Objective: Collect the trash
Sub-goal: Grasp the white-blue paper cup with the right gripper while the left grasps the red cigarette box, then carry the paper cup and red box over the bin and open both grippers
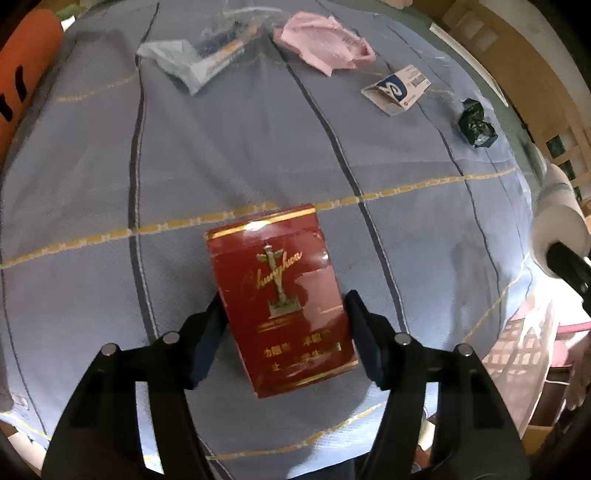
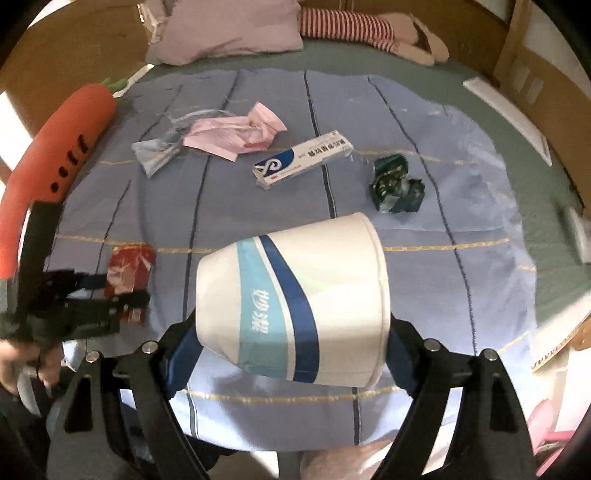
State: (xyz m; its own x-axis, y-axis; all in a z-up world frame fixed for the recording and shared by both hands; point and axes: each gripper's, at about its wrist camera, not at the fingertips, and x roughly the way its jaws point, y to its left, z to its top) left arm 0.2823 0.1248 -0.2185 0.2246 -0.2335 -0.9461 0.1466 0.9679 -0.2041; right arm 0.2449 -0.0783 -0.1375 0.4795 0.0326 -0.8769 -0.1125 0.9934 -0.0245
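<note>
A red cigarette pack (image 1: 273, 266) lies flat on the blue striped bedspread (image 1: 406, 221). My left gripper (image 1: 282, 295) points down over it and is shut on it, with a dark pad against each long side. From the right wrist view the same pack (image 2: 129, 269) shows at the left, between the left gripper's fingers (image 2: 92, 280). My right gripper (image 2: 291, 319) is shut on a white paper cup (image 2: 295, 295) with blue stripes. The cup is tipped on its side and held above the bed. Its white body (image 1: 557, 225) also shows at the right edge of the left wrist view.
More litter lies farther up the bed: crumpled pink paper (image 2: 232, 136), a clear plastic wrapper (image 2: 159, 151), a blue-and-white medicine box (image 2: 303, 158) and a crumpled green wrapper (image 2: 395, 184). An orange carrot plush (image 2: 55, 147) runs along the left side and a pillow (image 2: 229, 29) lies at the head.
</note>
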